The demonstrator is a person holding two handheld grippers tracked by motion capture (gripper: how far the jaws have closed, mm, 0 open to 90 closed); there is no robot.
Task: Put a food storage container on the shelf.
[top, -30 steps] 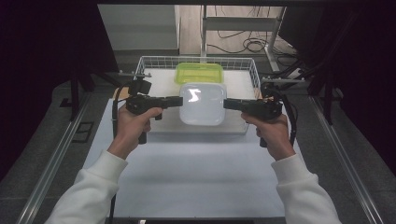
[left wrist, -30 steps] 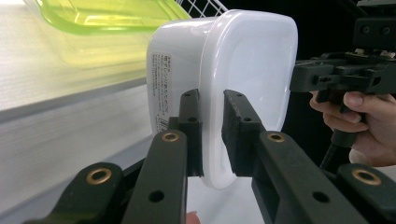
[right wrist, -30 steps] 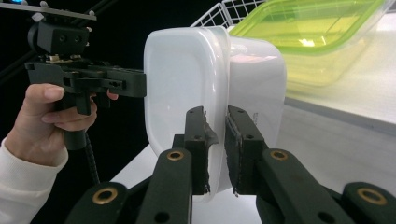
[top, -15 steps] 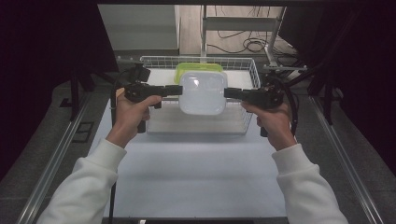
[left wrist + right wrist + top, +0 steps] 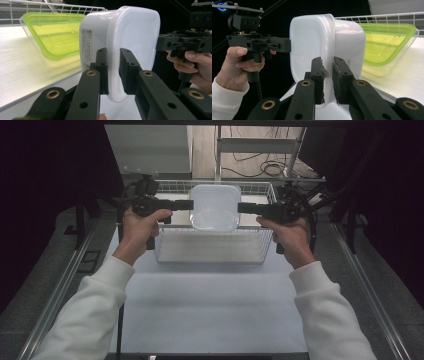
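Left claw: pinches the white box rim tight.
Right claw: pinches the other rim.
Box: up in the air, over the wire basket.
Risk: thin rim slips, box drops on the green tub.

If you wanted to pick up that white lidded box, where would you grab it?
By the lid's thin overhanging rim, from two opposite sides. The white box is too wide and smooth for the jaws to span, but its lip fits between them. Here the left gripper and right gripper each pinch that rim, above the wire basket.

sleeves: white, long | tongs: black, brass-coloured rivets | cable: black, ribbed
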